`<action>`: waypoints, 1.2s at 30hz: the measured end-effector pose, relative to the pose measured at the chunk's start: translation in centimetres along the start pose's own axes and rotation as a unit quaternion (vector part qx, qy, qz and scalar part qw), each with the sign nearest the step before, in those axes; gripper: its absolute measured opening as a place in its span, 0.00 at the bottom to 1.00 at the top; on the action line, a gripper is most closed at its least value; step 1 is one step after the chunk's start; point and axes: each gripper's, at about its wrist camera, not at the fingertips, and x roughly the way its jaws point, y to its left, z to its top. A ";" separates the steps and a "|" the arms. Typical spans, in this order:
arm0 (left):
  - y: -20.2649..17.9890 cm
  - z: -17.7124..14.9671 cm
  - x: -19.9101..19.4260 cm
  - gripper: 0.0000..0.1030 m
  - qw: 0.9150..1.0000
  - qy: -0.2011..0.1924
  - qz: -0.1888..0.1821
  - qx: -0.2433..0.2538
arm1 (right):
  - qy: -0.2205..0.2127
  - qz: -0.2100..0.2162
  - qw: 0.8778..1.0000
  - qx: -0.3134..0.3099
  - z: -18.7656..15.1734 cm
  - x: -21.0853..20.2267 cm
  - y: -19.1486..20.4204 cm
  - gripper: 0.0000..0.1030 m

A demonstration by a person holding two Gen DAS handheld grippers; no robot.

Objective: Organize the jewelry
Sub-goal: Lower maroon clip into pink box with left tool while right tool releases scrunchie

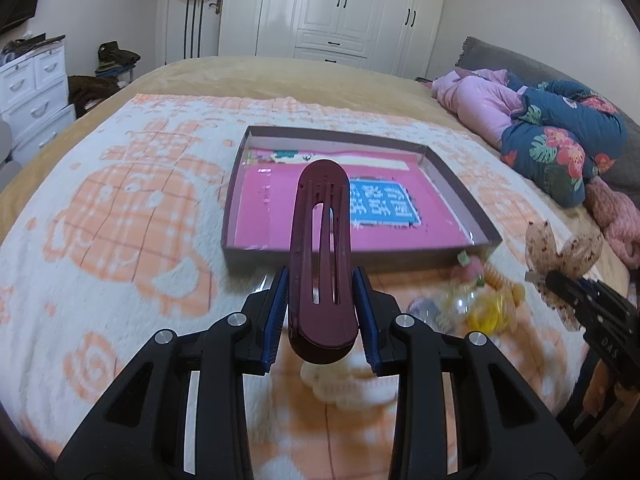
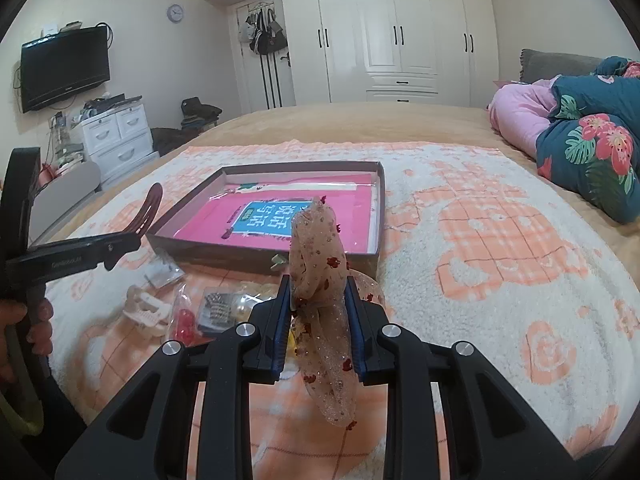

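Observation:
My left gripper [image 1: 322, 294] is shut on a long maroon hair clip [image 1: 322, 256], held above the blanket just in front of the shallow dark box [image 1: 240, 184] with a pink lining. The clip also shows in the right wrist view [image 2: 146, 212]. My right gripper [image 2: 318, 306] is shut on a sheer beige bow hair clip with red flecks [image 2: 320, 280], held in front of the box [image 2: 376, 184]; the bow shows at the right of the left wrist view [image 1: 560, 256]. Loose pieces lie below: a cream claw clip [image 2: 146, 314], a red bagged item [image 2: 185, 322], a rhinestone clip [image 2: 218, 308].
The box sits on a white and orange blanket [image 2: 480, 240] on a bed. Folded pink and floral quilts [image 2: 584, 136] lie at the right. A white drawer unit [image 2: 116, 136] and wardrobes [image 2: 392, 32] stand beyond the bed. Yellow and clear trinkets [image 1: 480, 304] lie near the box's corner.

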 end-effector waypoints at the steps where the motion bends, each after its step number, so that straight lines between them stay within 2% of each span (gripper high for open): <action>1: 0.0 0.2 0.2 0.24 1.000 -0.001 -0.001 -0.001 | -0.001 -0.001 1.000 0.000 0.1 0.1 -0.1 0.23; 17: 1.1 4.3 4.3 0.24 1.000 -0.013 0.010 -0.015 | -0.014 -0.026 0.999 -0.016 3.3 2.9 -1.2 0.24; 28: 2.6 4.7 7.0 0.24 0.999 -0.001 0.026 -0.019 | -0.009 -0.046 0.998 -0.032 5.6 6.5 -2.0 0.24; 36: 3.1 4.9 8.4 0.24 0.999 0.007 0.031 -0.017 | 0.011 -0.056 0.997 -0.046 6.9 9.8 -1.9 0.24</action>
